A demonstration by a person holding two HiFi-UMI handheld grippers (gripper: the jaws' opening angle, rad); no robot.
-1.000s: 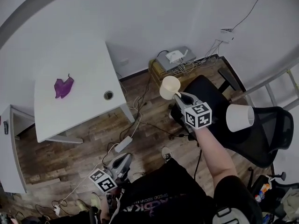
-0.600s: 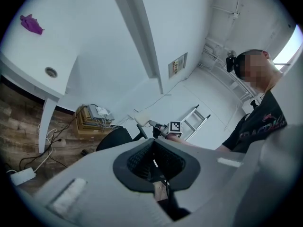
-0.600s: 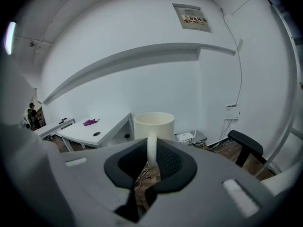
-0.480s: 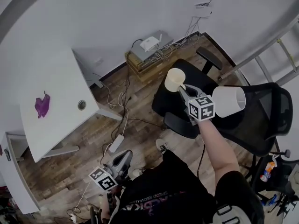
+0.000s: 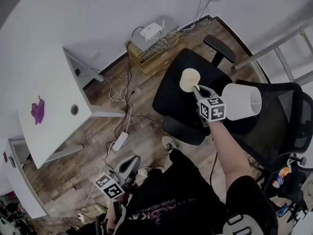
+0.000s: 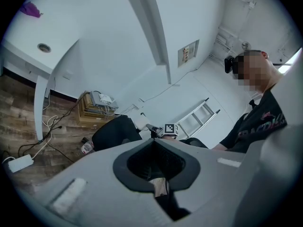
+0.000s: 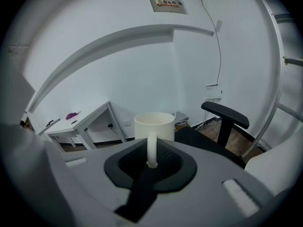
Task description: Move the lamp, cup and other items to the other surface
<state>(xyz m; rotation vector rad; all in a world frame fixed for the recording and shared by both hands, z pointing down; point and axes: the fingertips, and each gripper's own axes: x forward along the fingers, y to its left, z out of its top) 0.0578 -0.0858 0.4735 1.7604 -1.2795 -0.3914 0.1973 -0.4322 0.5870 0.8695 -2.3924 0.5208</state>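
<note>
A cream cup (image 5: 189, 79) hangs over the black office chair's seat (image 5: 171, 94); my right gripper (image 5: 198, 90) is shut on its handle. In the right gripper view the cup (image 7: 154, 126) stands upright just beyond the jaws, and its thin handle (image 7: 151, 148) is pinched between them. A white lamp shade (image 5: 242, 101) sits to the right of that gripper, against the chair's backrest; its base is hidden. My left gripper (image 5: 128, 165) hangs low by the person's legs, its jaws together with nothing in them. A purple item (image 5: 37, 110) lies on the white table (image 5: 54, 82) at the left.
Cables and a power strip (image 5: 119, 141) trail over the wood floor between table and chair. A low crate with a white box (image 5: 151, 32) stands by the wall. A ladder (image 5: 288, 48) leans at the right. The chair's armrest (image 7: 226, 112) juts out right of the cup.
The right gripper has carried the cup farther over the chair's seat, toward the lamp shade. The table has slid away to the left of the head view. The left gripper has stayed low.
</note>
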